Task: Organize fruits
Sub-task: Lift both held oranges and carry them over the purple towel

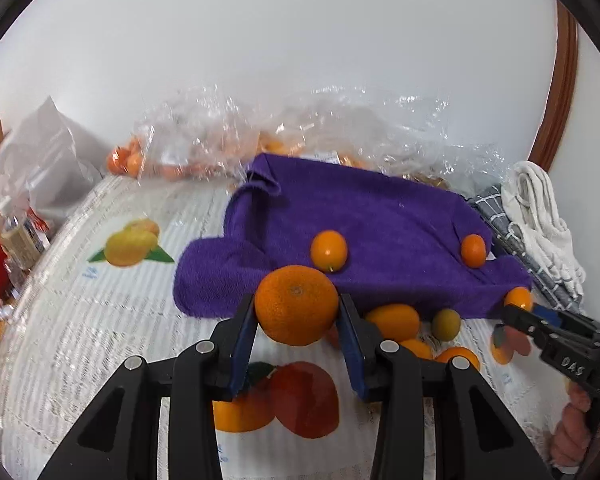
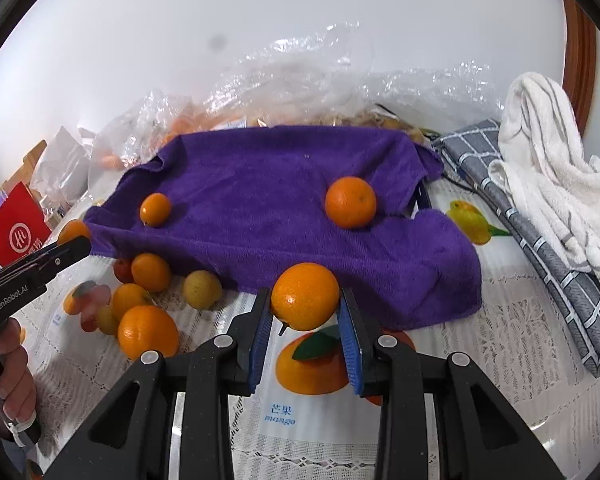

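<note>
L gripper (image 1: 298, 312) tilted down (orange (image 1: 296, 305) clamped)

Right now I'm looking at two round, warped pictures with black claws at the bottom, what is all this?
Each picture comes from a wide-angle camera mounted on a hand-held gripper, looking forward along its two fingers. A person holds one in each hand; there is no robot arm.

The left wrist view shows the left gripper shut on a large orange. The right wrist view shows the right gripper shut on a smaller orange. Each gripper also appears at the edge of the other's picture.

On the fruit-printed tablecloth lies a purple towel with two oranges on it. More small fruits sit clustered beside the towel's edge. Behind are clear plastic bags, and to one side a grey checked cloth and a white towel.
</note>
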A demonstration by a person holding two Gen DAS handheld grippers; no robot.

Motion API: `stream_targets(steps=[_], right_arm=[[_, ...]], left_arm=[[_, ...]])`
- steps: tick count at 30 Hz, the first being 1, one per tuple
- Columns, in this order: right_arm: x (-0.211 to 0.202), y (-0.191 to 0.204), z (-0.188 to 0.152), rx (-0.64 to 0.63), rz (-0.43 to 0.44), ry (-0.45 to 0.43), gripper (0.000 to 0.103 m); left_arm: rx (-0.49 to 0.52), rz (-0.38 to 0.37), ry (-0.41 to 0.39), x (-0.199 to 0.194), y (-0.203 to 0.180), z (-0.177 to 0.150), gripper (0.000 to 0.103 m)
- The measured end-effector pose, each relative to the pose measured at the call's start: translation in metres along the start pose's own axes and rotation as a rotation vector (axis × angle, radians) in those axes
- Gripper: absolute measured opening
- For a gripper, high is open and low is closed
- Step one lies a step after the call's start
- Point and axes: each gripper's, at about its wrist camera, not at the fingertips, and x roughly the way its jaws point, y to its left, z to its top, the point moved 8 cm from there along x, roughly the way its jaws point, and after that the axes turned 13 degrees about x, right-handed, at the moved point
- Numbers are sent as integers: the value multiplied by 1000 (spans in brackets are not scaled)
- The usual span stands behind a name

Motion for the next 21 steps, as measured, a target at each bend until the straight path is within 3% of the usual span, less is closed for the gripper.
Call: stream_targets(steps=[21], right_arm=[[-18,-20,21,105,6,-103,33]], left_arm=[[17,36,-69,-11,-1,10,38]])
